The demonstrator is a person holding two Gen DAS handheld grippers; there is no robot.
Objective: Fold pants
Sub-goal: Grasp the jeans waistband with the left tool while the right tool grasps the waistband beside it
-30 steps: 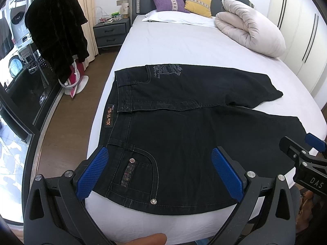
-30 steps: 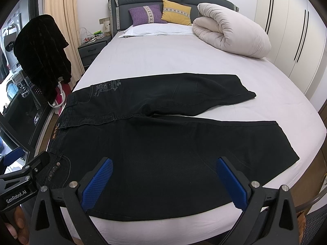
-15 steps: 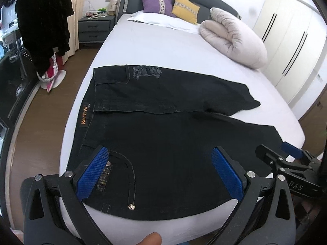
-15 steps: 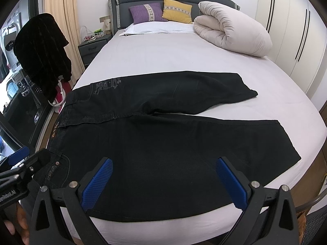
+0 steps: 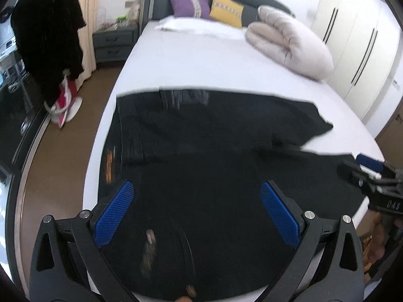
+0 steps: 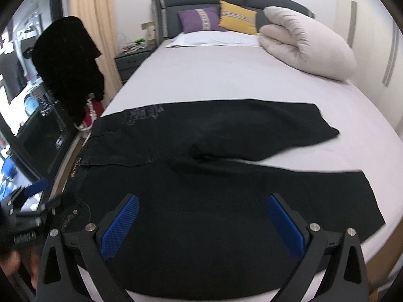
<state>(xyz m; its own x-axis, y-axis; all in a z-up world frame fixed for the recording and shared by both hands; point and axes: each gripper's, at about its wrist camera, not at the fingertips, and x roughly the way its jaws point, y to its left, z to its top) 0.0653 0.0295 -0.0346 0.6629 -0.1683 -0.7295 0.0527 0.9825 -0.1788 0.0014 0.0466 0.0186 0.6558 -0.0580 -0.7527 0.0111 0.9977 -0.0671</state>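
Note:
Black jeans (image 5: 201,176) (image 6: 214,176) lie flat on the white bed (image 5: 191,58) (image 6: 214,80), waistband to the left, both legs spread to the right. My left gripper (image 5: 196,209) hovers open over the hip and pocket area near the front edge, its blue pads wide apart with nothing between them. My right gripper (image 6: 201,221) is open above the near leg. Each gripper also shows at the side of the other's view: the right gripper (image 5: 372,176) over the near leg's hem, the left gripper (image 6: 27,209) by the waistband. The left wrist view is motion-blurred.
A rolled duvet (image 6: 304,45) and pillows (image 6: 219,20) lie at the head of the bed. A nightstand (image 5: 113,42) stands left of it. A black garment (image 5: 47,40) hangs at the left. White wardrobe doors (image 5: 357,42) line the right wall.
The left gripper has moved forward and lower over the jeans, so the pocket now sits below its fingers. The right gripper has edged closer to the near leg. Both stay open.

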